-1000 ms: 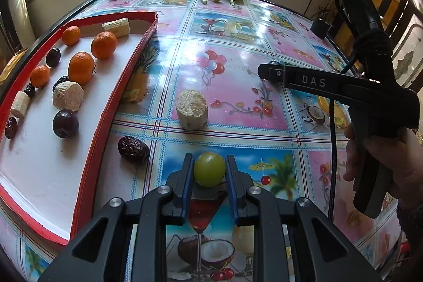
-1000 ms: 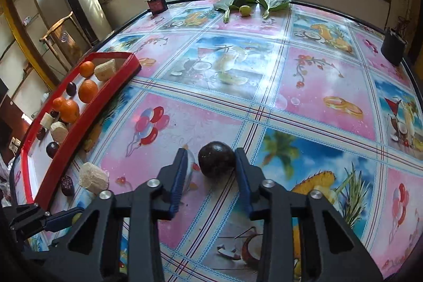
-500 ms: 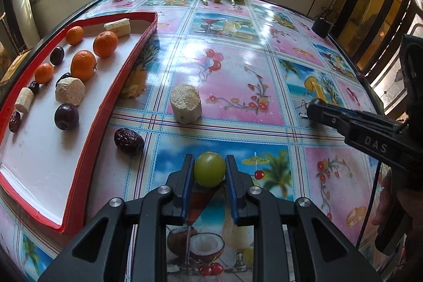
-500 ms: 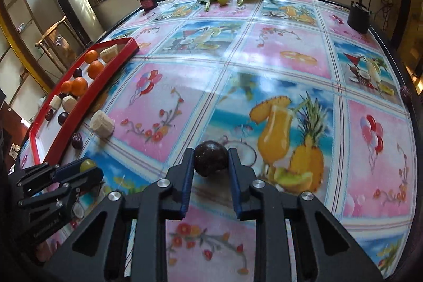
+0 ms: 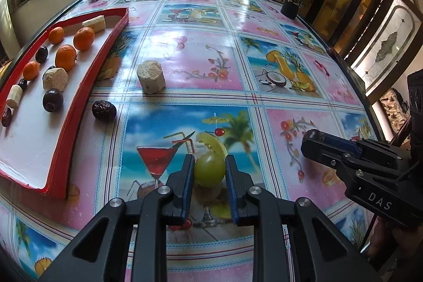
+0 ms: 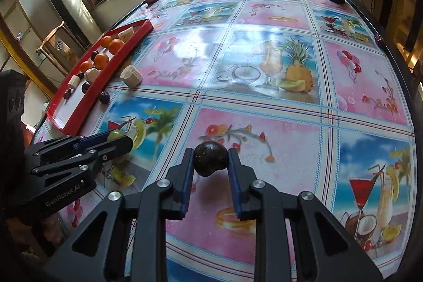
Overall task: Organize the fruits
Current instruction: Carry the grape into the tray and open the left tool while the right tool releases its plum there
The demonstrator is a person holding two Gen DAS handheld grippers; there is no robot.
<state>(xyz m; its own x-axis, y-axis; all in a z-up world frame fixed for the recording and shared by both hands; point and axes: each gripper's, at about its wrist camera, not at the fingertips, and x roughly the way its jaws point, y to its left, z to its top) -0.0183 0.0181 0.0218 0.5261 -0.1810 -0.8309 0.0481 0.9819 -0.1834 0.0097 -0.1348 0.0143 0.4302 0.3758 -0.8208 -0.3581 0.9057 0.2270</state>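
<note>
Green fruit (image 5: 209, 169) in left tool (image 5: 208, 171), dark fruit (image 6: 210, 158), perhaps plum, in right tool (image 6: 210, 163)

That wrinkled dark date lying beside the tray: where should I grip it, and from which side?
Grip the date across its short middle, coming from above. It lies on its side close to the red tray's rim, so keep the fingers parallel to that rim, probably.

The left gripper (image 5: 209, 170) with its green grape (image 5: 209, 169) has drawn back from the red tray (image 5: 79, 107); the right gripper (image 6: 211, 163), carrying the dark plum (image 6: 210, 158), has retreated too. It now sits beside the left one.
</note>
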